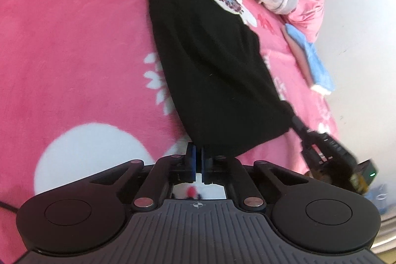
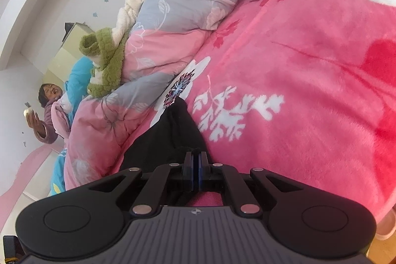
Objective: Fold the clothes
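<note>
Black fabric's pinched in both tongs: left gripper [image 1: 198, 152] clamps the near hem of the black garment [image 1: 210, 66], right gripper [image 2: 196, 160] clamps another corner. It's stretched over the pink floral blanket [image 1: 74, 41], beside a rumpled quilt [image 2: 173, 16].

left gripper [image 1: 197, 155], right gripper [image 2: 196, 162] — jaws clamped

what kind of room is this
Most likely a bedroom: a black garment lies on a bed's pink floral blanket, with a bunched pink-and-grey quilt beside it and plain white walls behind.
</note>
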